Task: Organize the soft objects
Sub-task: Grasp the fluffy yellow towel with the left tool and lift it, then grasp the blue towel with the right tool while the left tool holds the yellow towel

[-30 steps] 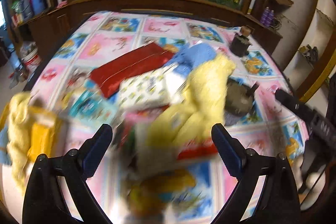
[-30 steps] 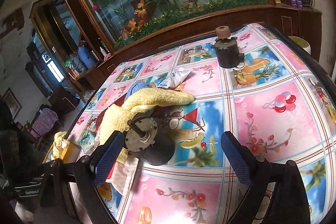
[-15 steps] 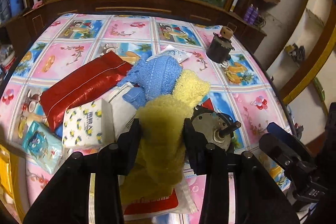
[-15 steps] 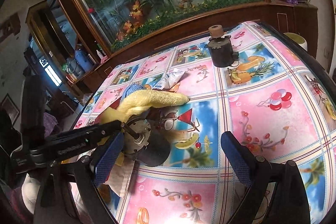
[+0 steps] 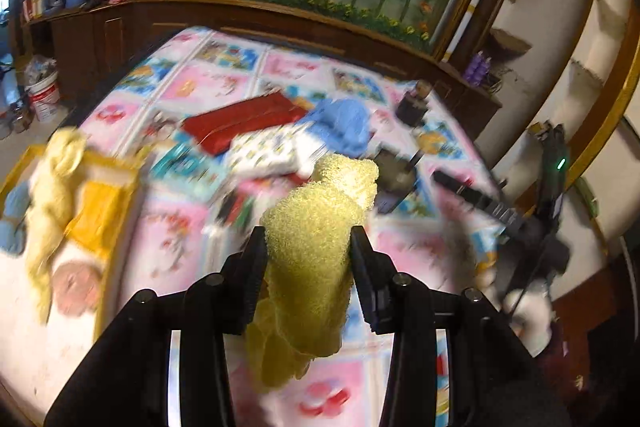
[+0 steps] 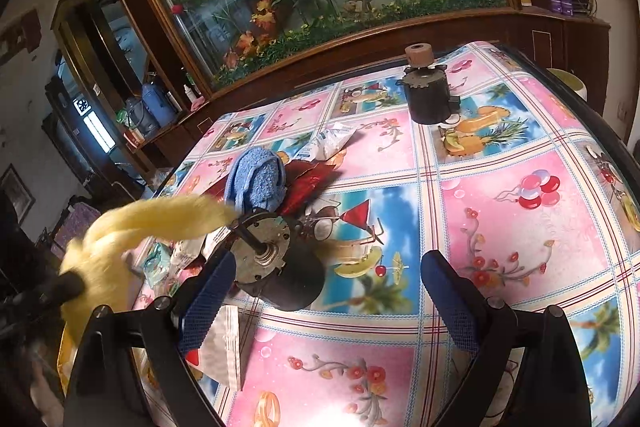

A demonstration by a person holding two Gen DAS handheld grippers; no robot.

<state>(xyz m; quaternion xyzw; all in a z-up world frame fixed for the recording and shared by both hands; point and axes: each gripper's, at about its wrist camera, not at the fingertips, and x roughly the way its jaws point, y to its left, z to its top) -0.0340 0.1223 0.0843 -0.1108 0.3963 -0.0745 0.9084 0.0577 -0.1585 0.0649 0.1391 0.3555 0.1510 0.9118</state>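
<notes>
My left gripper (image 5: 308,247) is shut on a yellow fuzzy cloth (image 5: 316,251) and holds it lifted above the table; the cloth hangs down below the fingers. It also shows at the left of the right wrist view (image 6: 160,219), in the air. A blue fuzzy cloth (image 5: 344,123) lies mid-table, also in the right wrist view (image 6: 256,179). A yellow bin (image 5: 100,211) at the left edge holds another pale yellow cloth (image 5: 56,187) and a blue one (image 5: 12,223). My right gripper (image 6: 320,291) is open and empty over the table.
A red pouch (image 5: 240,123), a patterned tissue pack (image 5: 264,151) and a teal packet (image 5: 184,167) lie mid-table. A round metal motor (image 6: 276,259) sits by my right gripper's left finger. A dark pot (image 6: 428,99) stands at the back. A wooden cabinet lines the far side.
My left gripper closed on the yellow cloth, lifted it off the table and swung left toward the yellow bin. My right gripper has stayed put and open.
</notes>
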